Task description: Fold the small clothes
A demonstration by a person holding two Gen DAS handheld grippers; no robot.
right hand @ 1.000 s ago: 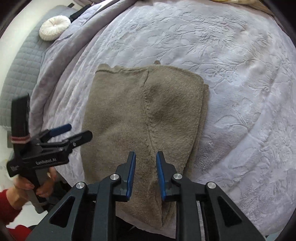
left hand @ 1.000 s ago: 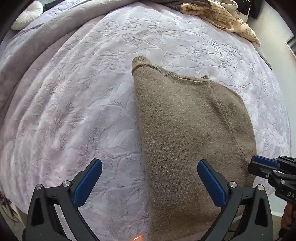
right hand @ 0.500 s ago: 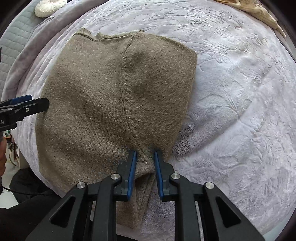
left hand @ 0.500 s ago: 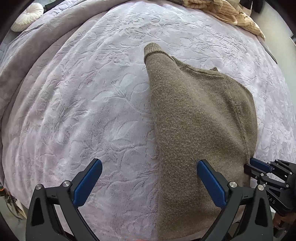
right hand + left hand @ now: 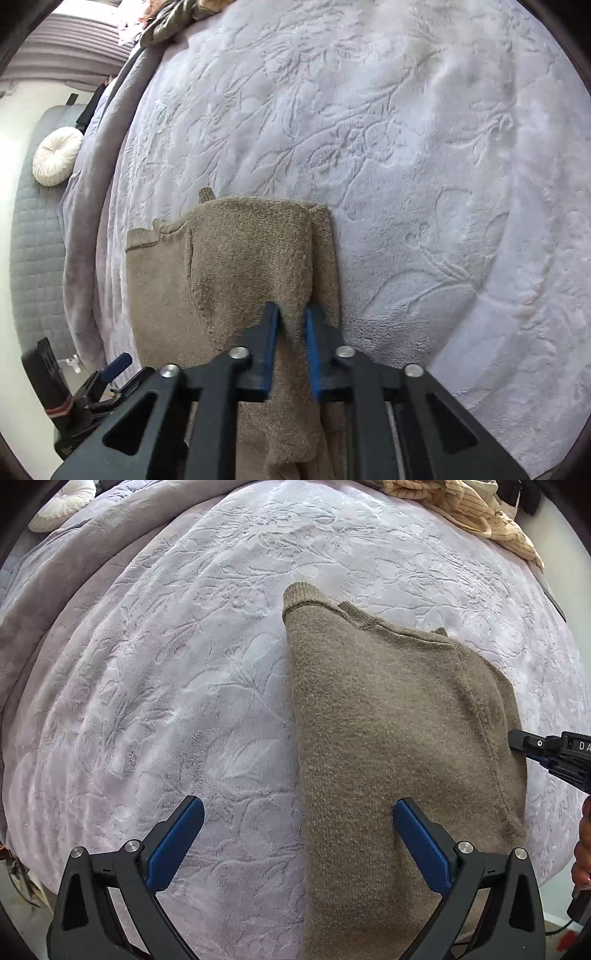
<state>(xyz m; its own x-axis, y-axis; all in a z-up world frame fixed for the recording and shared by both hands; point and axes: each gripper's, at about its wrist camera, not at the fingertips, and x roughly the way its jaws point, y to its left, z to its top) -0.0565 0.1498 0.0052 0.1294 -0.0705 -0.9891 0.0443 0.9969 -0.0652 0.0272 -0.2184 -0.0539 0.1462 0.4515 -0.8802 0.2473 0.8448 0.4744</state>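
A brown knitted sweater lies folded lengthwise on the lilac embossed bedspread. My left gripper is open and empty, held above the sweater's left edge near the bed's front. My right gripper is shut on a pinch of the sweater at its right side, near the folded edge. The right gripper also shows at the right edge of the left wrist view. The left gripper shows low at the left of the right wrist view.
A pile of beige striped clothes lies at the far right of the bed. A round white cushion sits at the far left by a grey quilted headboard. The bed's front edge is just below both grippers.
The right gripper has closed onto the sweater's right side and its view swung lower and closer. The left gripper stayed open and shifted slightly.
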